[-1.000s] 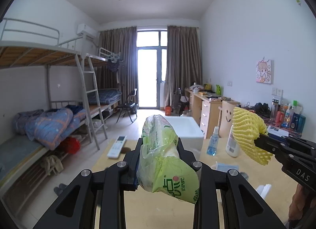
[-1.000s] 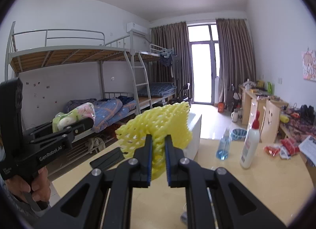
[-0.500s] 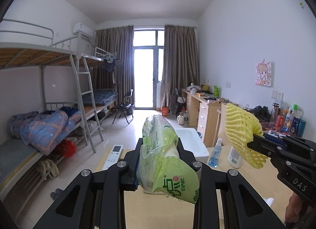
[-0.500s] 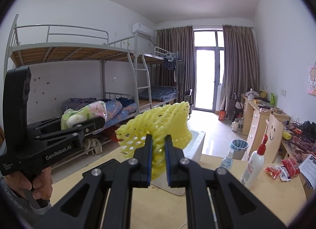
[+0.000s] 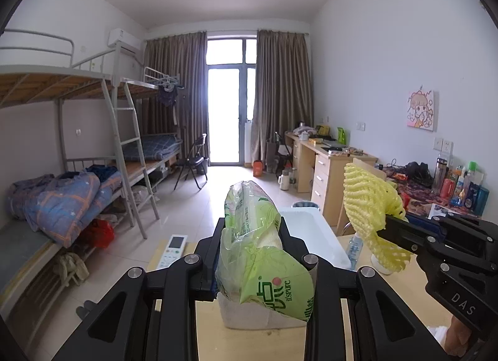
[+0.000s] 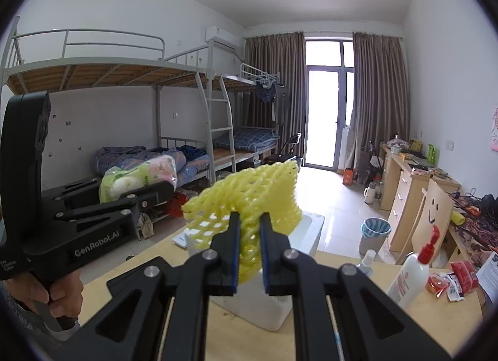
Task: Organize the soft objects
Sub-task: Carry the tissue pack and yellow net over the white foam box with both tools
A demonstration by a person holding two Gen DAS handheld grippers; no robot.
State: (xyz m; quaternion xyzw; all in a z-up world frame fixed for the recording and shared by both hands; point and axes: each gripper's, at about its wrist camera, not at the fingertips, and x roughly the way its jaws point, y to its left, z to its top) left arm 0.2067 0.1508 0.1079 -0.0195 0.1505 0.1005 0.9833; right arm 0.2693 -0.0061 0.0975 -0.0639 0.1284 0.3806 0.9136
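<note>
My left gripper (image 5: 252,236) is shut on a green plastic pack of tissues (image 5: 261,252), held above the wooden table. The pack also shows in the right wrist view (image 6: 140,177), at the left, in the left gripper (image 6: 155,188). My right gripper (image 6: 249,220) is shut on a yellow foam net sleeve (image 6: 249,202), also held up in the air. In the left wrist view the sleeve (image 5: 367,205) and the right gripper (image 5: 389,220) are at the right. A white foam box (image 5: 314,236) stands on the table just beyond both grippers; it also shows in the right wrist view (image 6: 308,236).
On the wooden table (image 6: 435,330) stand a white bottle with a red pump (image 6: 411,273), a small spray bottle (image 6: 365,263) and red snack packets (image 6: 451,280). A remote control (image 5: 172,250) lies at the table's far left. Bunk beds (image 5: 77,174) line the left wall, desks (image 5: 326,168) the right.
Both grippers have risen and tilted up with their loads still held. The table has dropped lower in both views and more of the floor and room shows.
</note>
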